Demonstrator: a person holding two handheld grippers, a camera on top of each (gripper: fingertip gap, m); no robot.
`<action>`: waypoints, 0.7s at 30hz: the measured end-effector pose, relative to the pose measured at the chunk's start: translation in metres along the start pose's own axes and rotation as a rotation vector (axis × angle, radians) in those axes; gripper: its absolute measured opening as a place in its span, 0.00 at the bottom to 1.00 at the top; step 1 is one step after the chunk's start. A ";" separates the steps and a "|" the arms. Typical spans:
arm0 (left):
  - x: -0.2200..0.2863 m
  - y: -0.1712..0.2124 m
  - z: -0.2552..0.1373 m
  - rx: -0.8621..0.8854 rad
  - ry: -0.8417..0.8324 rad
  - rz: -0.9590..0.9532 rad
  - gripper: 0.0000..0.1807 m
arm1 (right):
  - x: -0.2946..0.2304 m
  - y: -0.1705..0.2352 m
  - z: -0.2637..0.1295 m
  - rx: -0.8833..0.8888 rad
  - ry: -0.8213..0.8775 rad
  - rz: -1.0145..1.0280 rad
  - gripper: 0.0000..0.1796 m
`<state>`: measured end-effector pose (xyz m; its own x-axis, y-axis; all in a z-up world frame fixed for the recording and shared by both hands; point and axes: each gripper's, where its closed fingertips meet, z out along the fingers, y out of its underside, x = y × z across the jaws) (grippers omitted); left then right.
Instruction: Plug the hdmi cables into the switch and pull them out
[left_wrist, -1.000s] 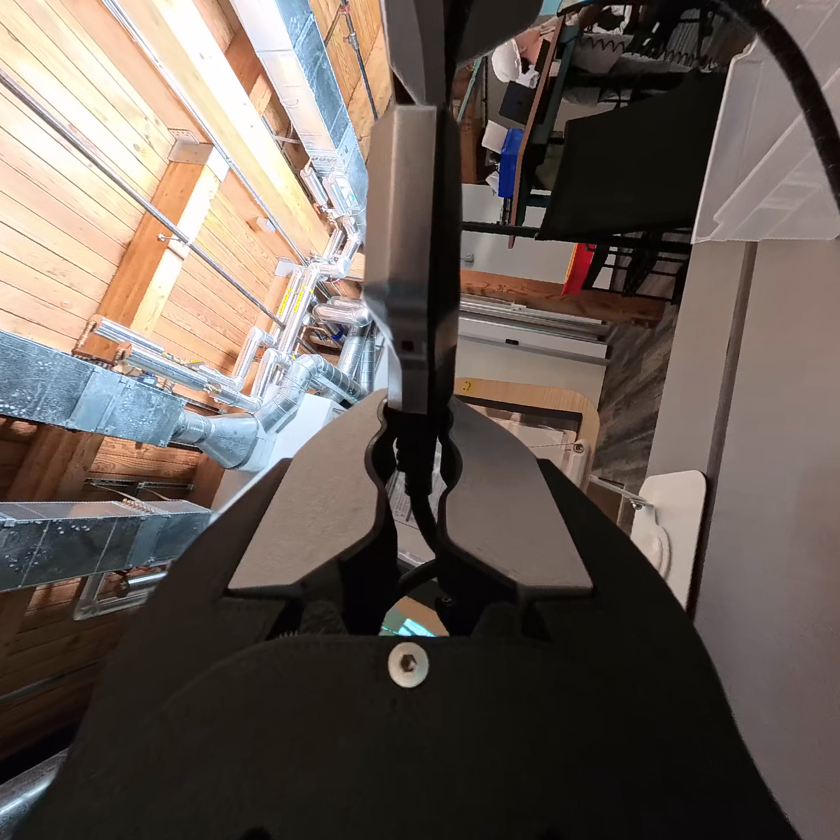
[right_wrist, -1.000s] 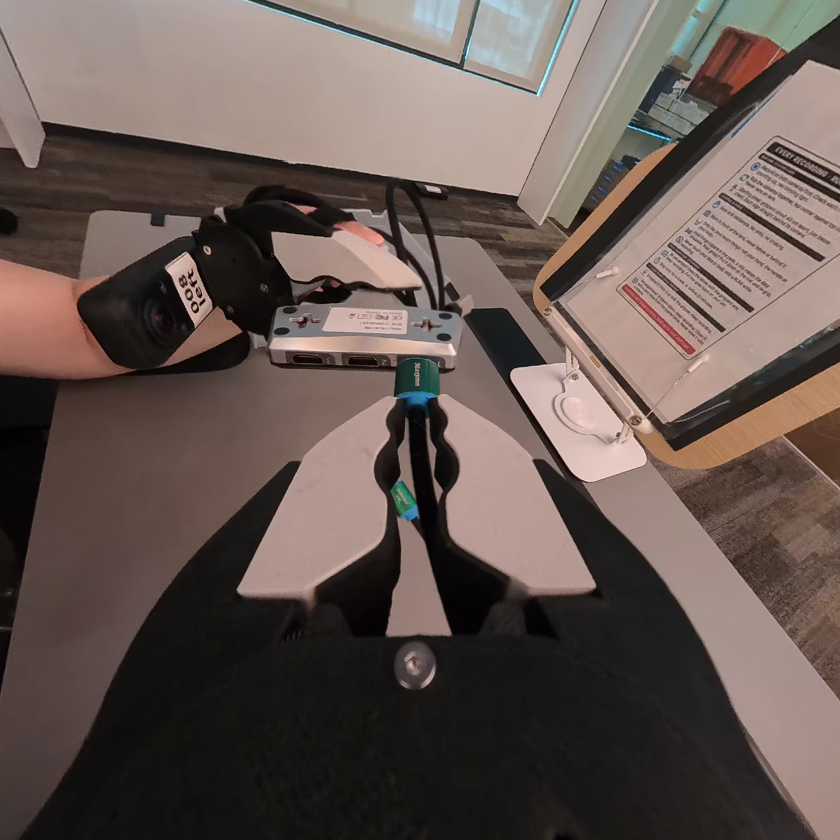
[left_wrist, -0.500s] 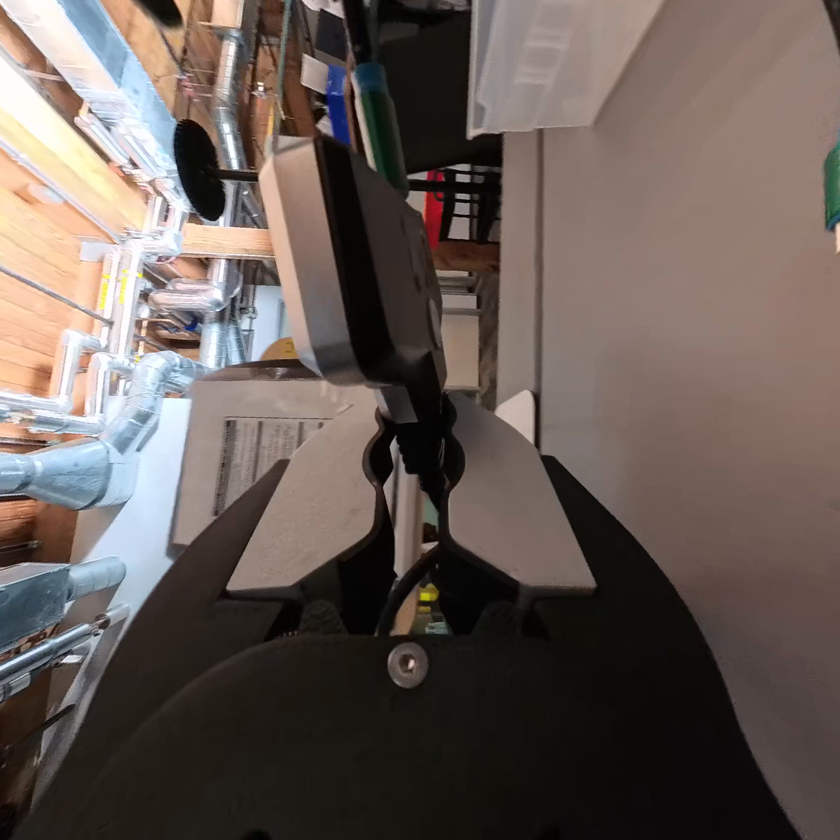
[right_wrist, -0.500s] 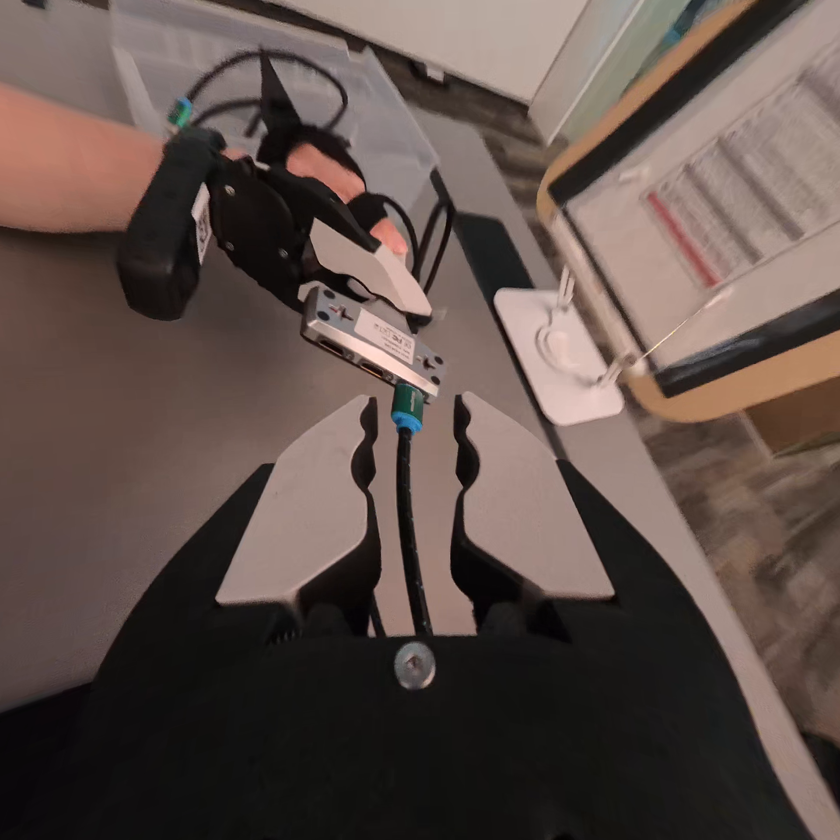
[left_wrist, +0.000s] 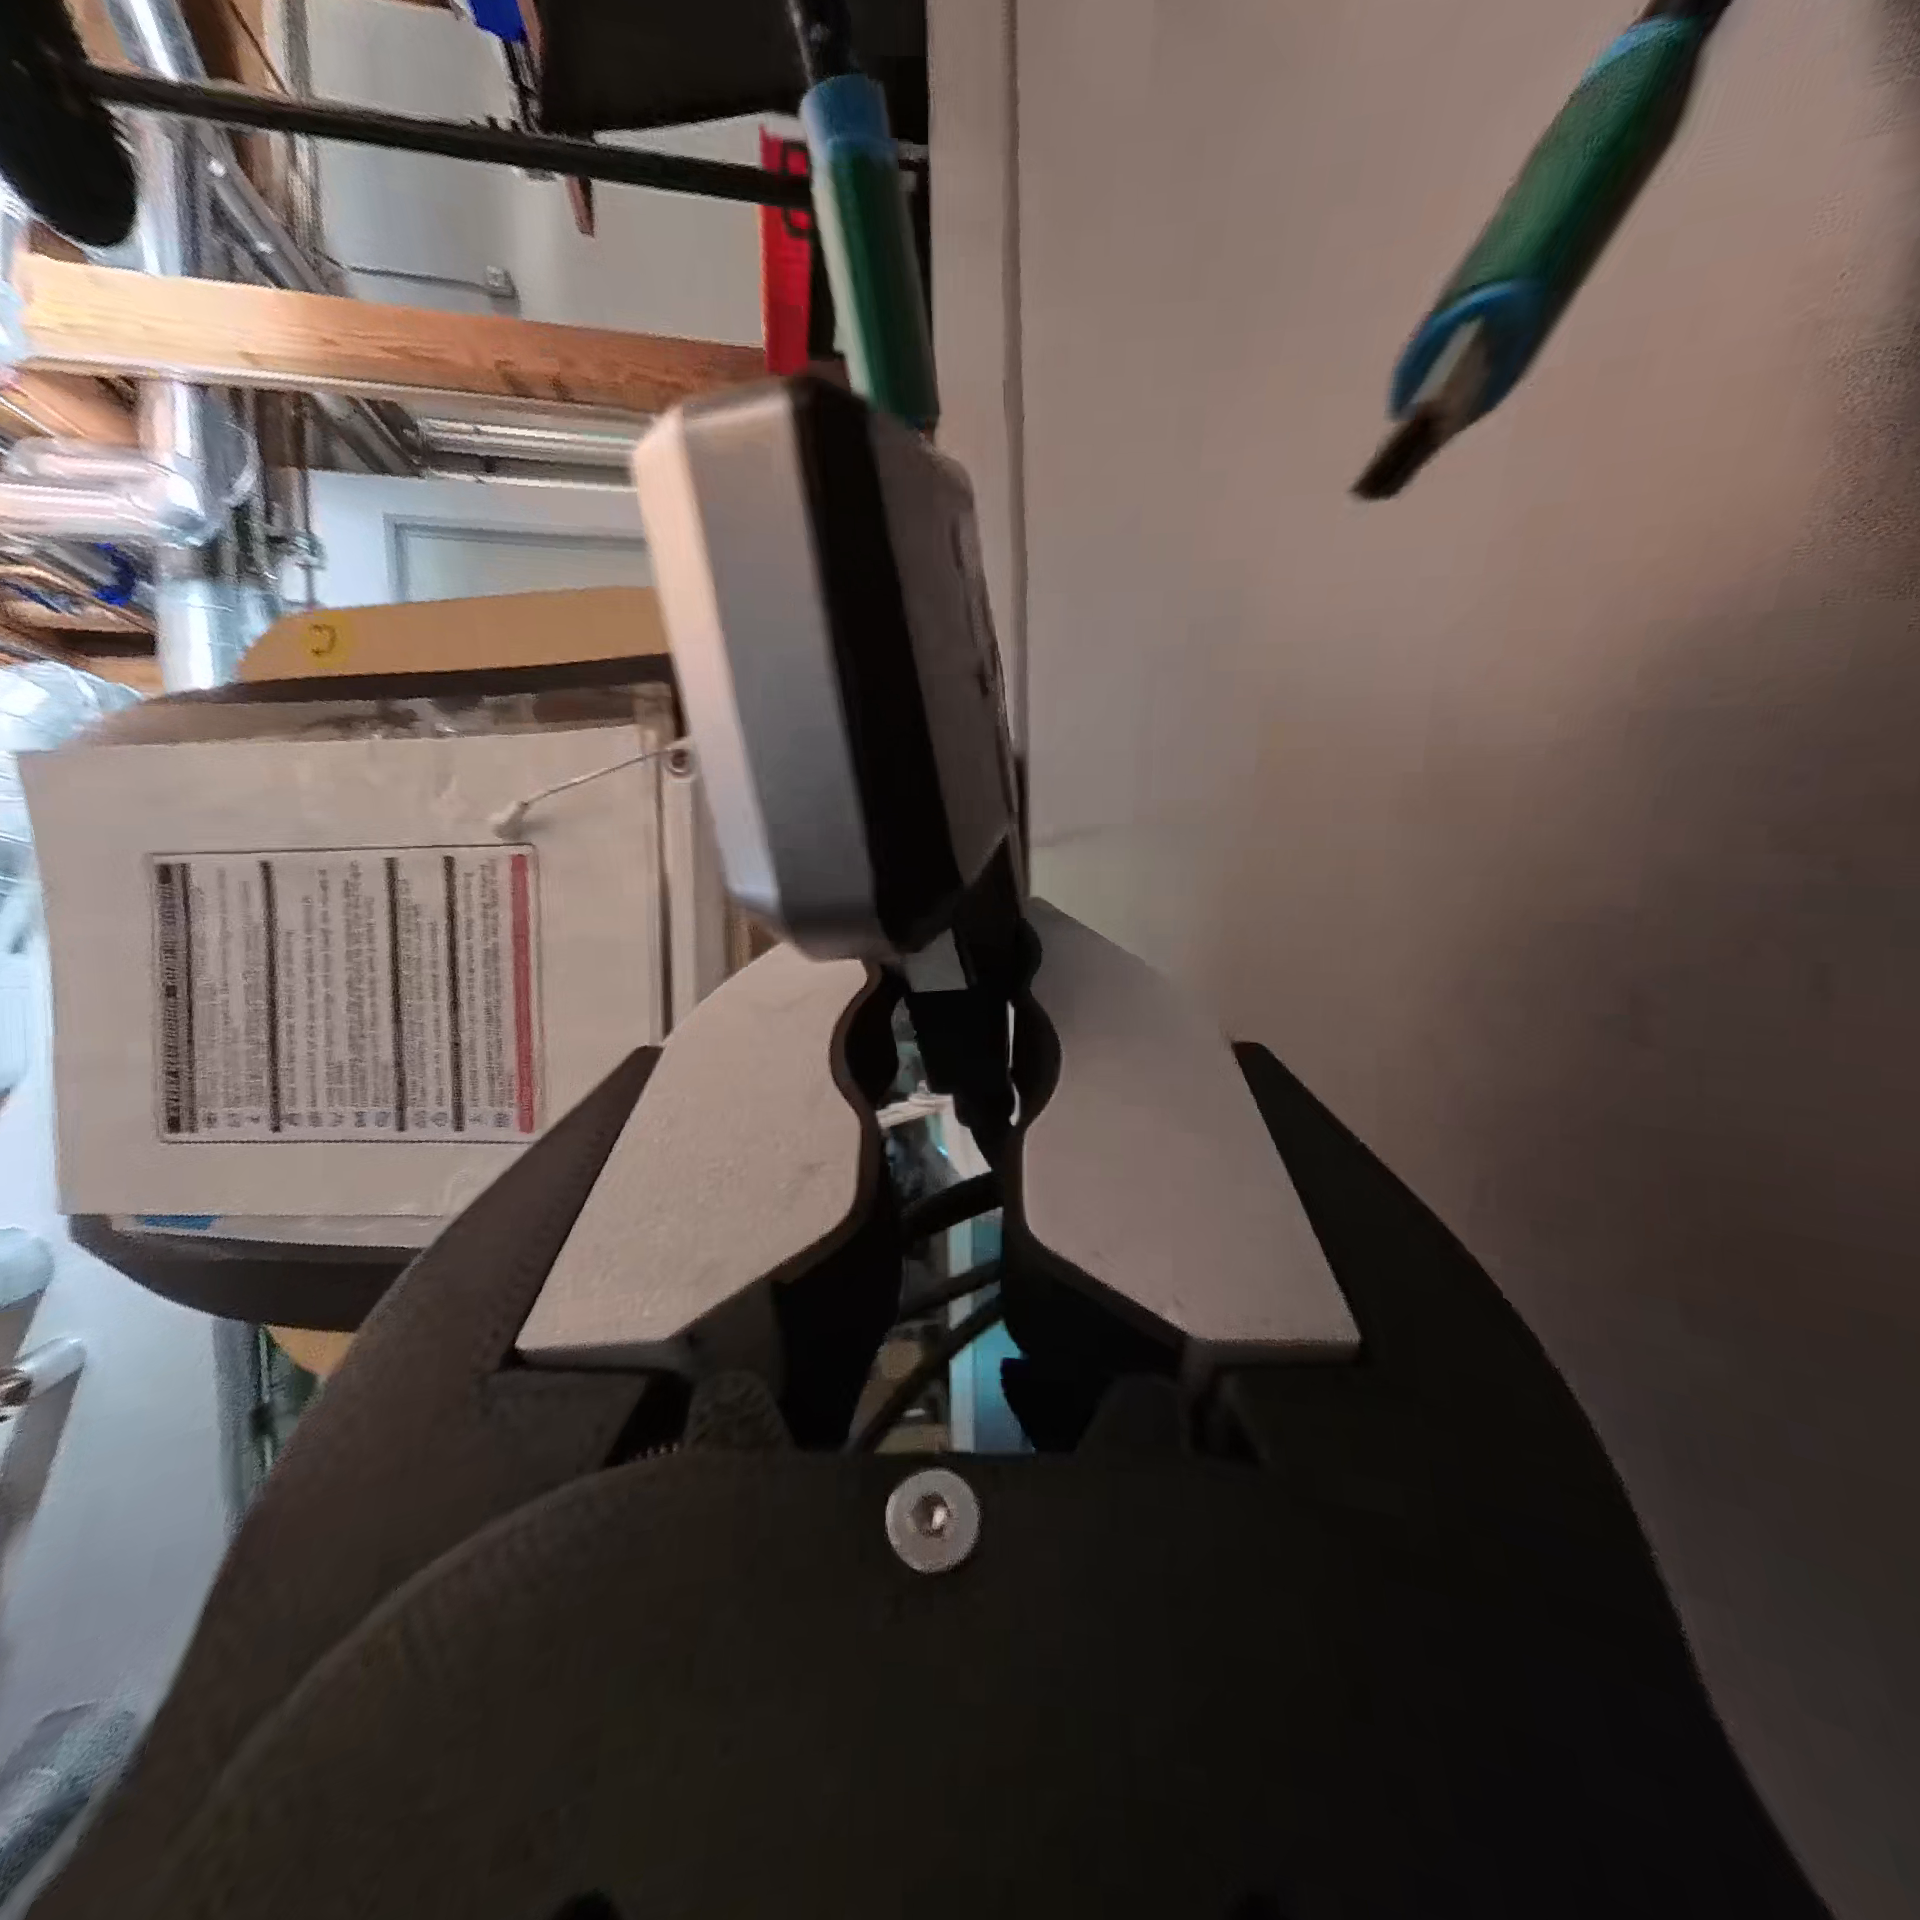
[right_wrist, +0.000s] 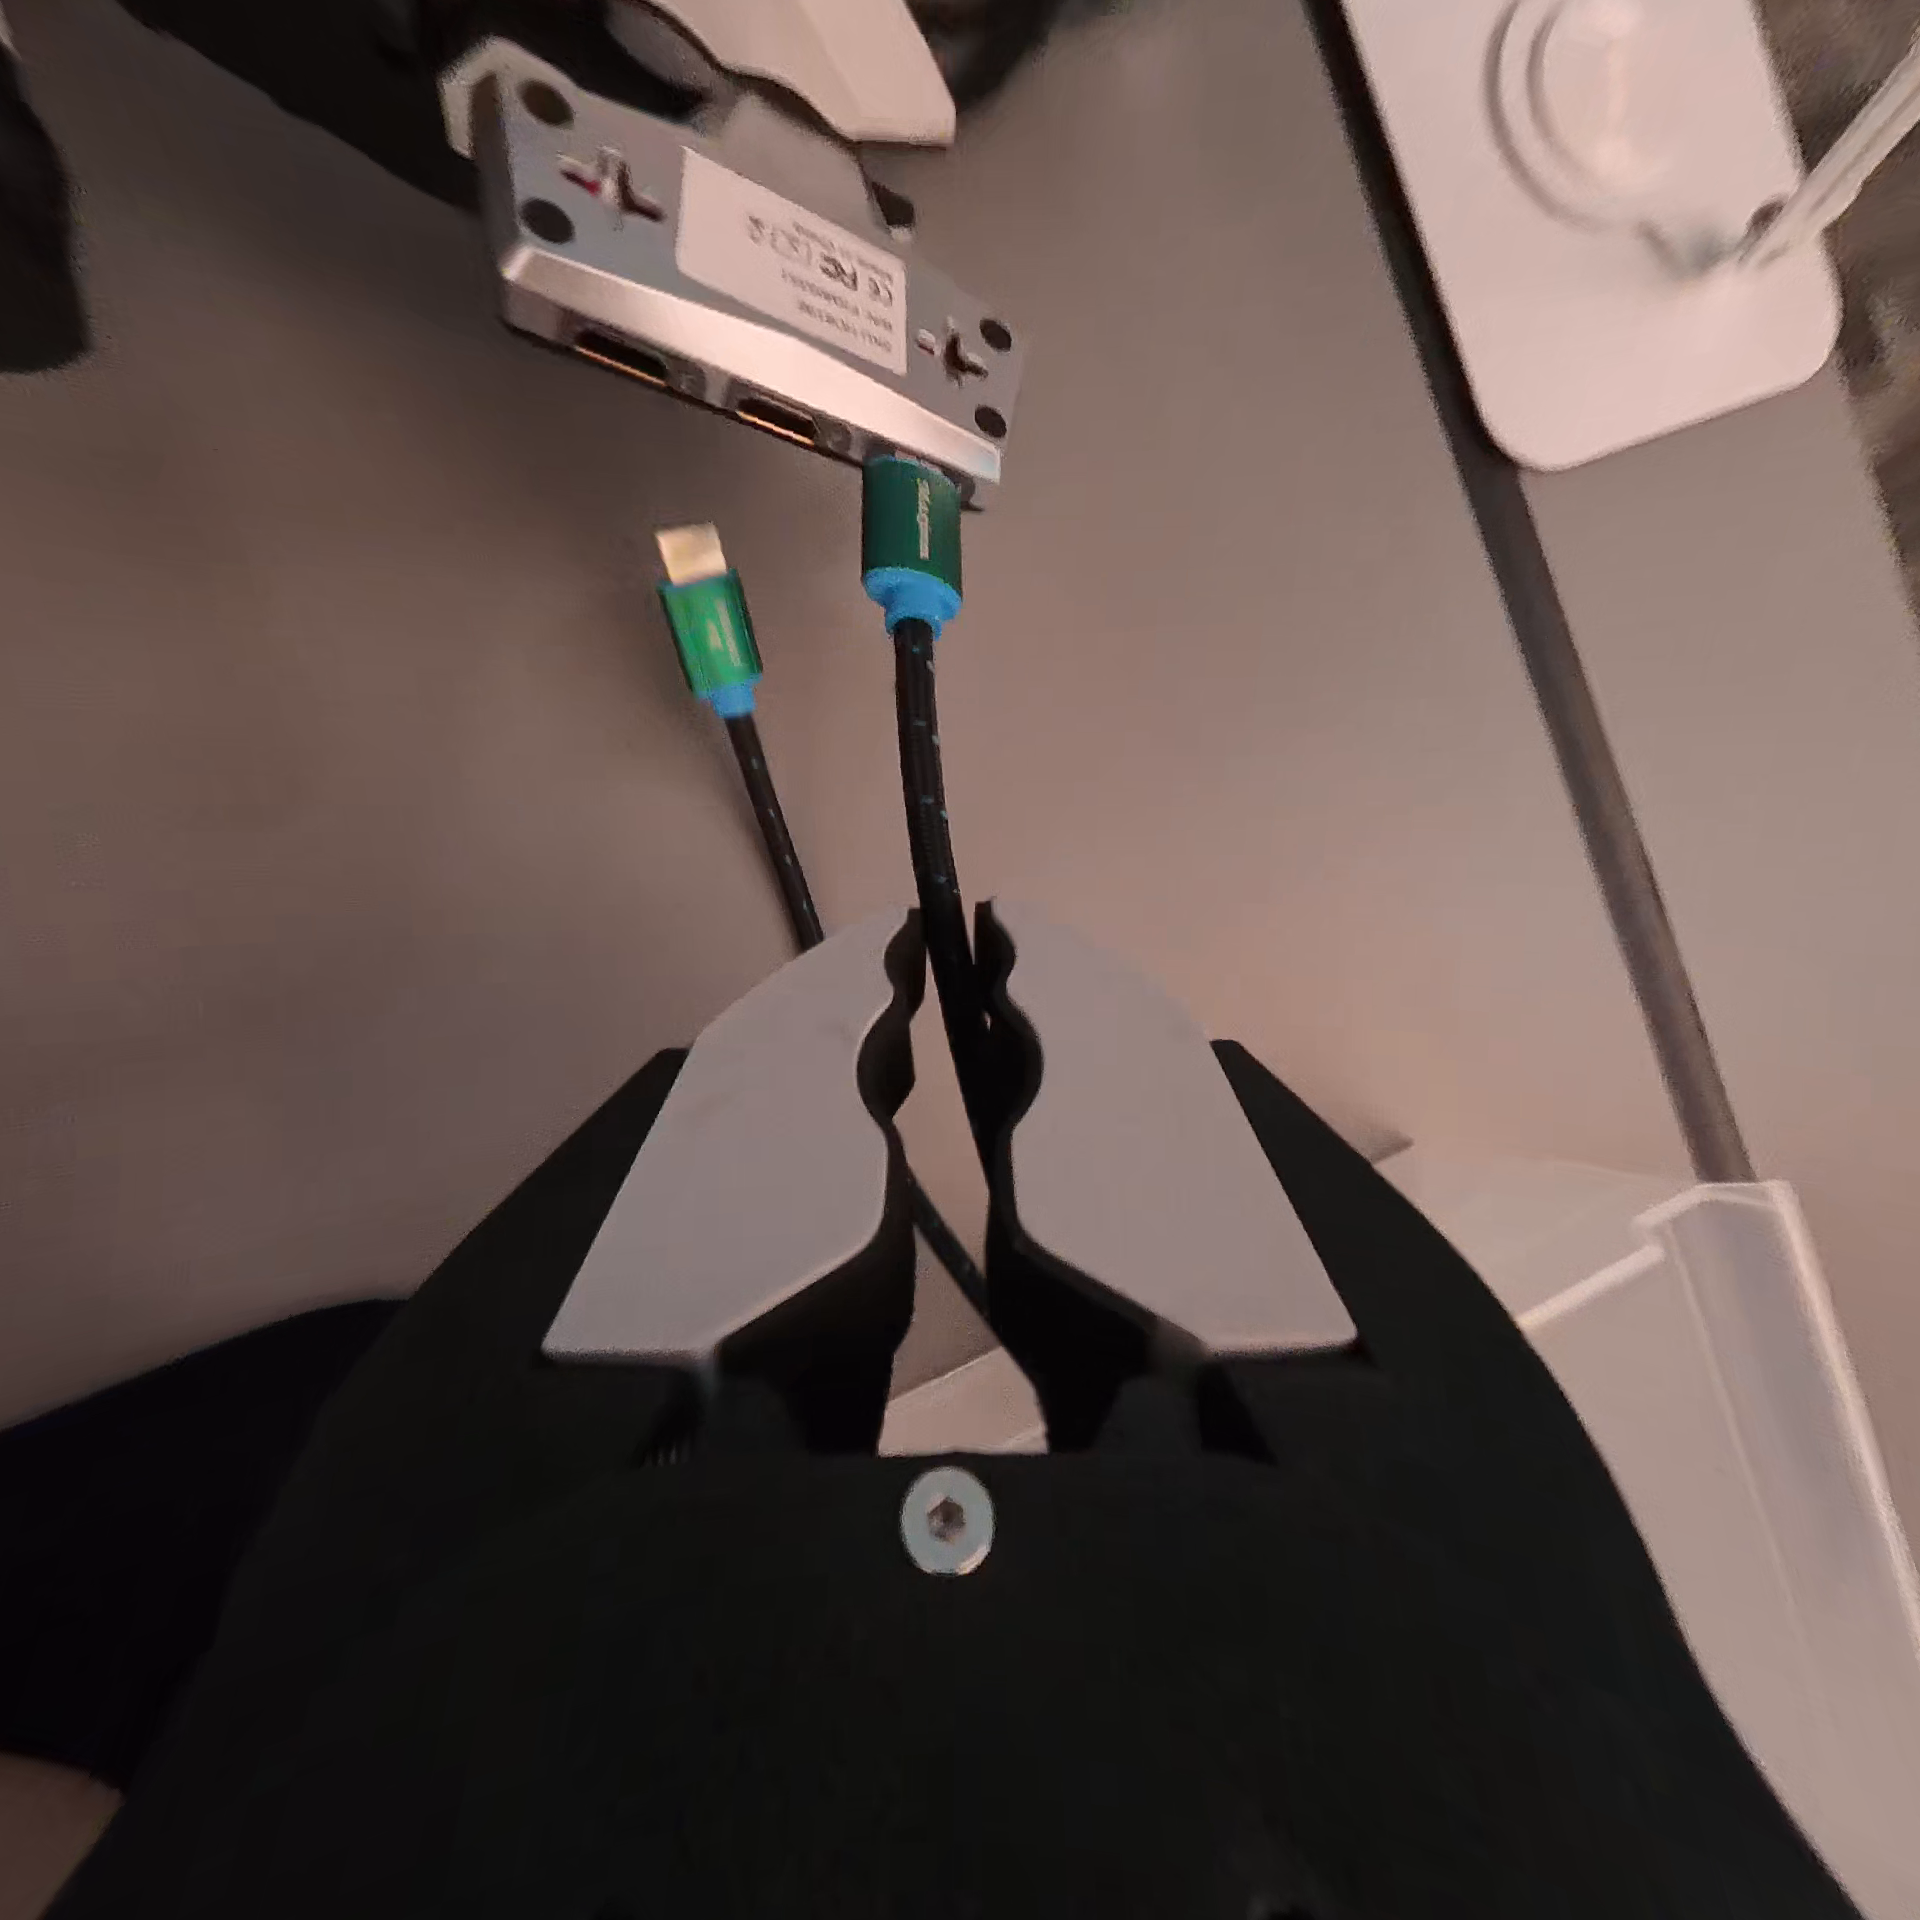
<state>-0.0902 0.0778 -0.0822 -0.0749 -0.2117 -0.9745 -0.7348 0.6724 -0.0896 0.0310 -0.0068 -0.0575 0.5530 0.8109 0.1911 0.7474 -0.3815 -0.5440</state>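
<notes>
A grey table (right_wrist: 1247, 727) runs under both tools. The left gripper (left_wrist: 951, 1023) pinches a black plug at the silver switch (left_wrist: 769, 675), holding it up just ahead of its tips. The right gripper (right_wrist: 951, 935), nearly pressed together, clasps the braided cable (right_wrist: 925, 790) whose green plug (right_wrist: 914, 530) sits in the switch's end port. A loose green plug (right_wrist: 712, 634) lies ahead to its left.

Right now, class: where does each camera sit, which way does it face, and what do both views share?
Left wrist view: on the left hand-held gripper, rolled sideways, facing the switch; its fingers clamp a black plug.
Right wrist view: on the right hand-held gripper, facing down at the table; its fingers close on a cable.
Shared: switch, plugged green plug, loose green plug.
</notes>
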 end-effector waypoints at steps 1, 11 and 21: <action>0.001 0.000 0.002 -0.008 0.000 -0.020 0.09 | 0.002 0.004 0.004 -0.024 0.001 0.021 0.05; -0.020 -0.019 -0.033 0.079 0.333 -0.443 0.38 | 0.022 0.004 0.025 -0.015 0.007 0.283 0.05; -0.148 0.051 -0.142 -0.077 0.071 -0.722 0.37 | 0.027 0.039 0.079 -0.309 0.143 0.113 0.05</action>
<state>-0.2128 0.0426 0.0870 0.4047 -0.6305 -0.6623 -0.6625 0.2970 -0.6877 0.0461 0.0349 -0.1379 0.6680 0.6942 0.2681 0.7427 -0.5988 -0.2998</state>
